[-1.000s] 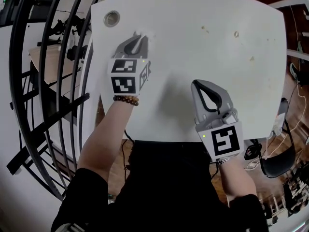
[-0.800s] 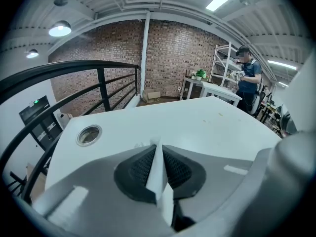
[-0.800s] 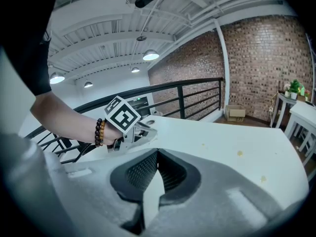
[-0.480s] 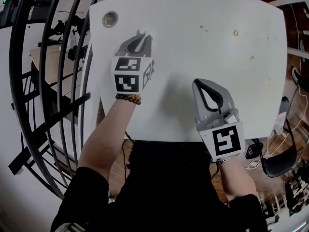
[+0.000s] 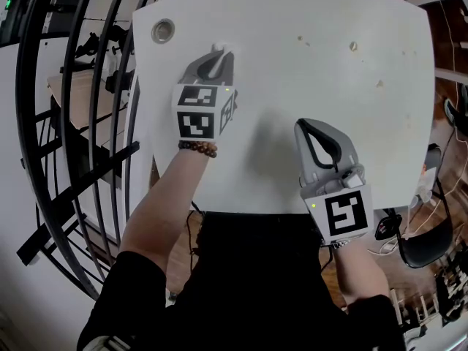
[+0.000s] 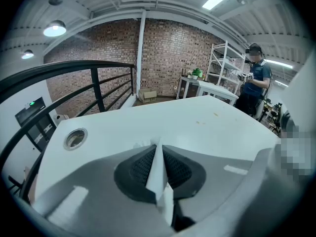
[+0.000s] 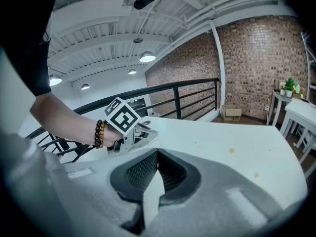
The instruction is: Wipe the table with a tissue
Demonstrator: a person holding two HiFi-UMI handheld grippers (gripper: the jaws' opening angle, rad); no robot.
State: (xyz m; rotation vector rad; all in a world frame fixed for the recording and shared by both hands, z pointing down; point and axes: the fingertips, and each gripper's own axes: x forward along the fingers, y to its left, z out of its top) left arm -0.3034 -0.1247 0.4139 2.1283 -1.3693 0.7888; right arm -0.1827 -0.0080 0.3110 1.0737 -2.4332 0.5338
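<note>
Fingers (image 6: pixel 138 168) of left gripper (image 5: pixel 216 58) stay clenched on tissue (image 6: pixel 158 174), now shifted slightly toward 3 o'clock across table (image 5: pixel 329 101) from 10 o'clock, indicating wiping underway; right gripper (image 5: pixel 301 127) idles closed, empty, at 5 o'clock.

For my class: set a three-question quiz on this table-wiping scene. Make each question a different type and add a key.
1. True or false: the left gripper is shut on a tissue.
2. Multiple choice: the small brownish spots on the white table lie
A) under the left gripper
B) on the far right part, apart from both grippers
C) along the near edge
3. Fill in: the right gripper has its jaws ____, with nothing held between them.

Key: 1 true; 2 B; 3 together
</note>
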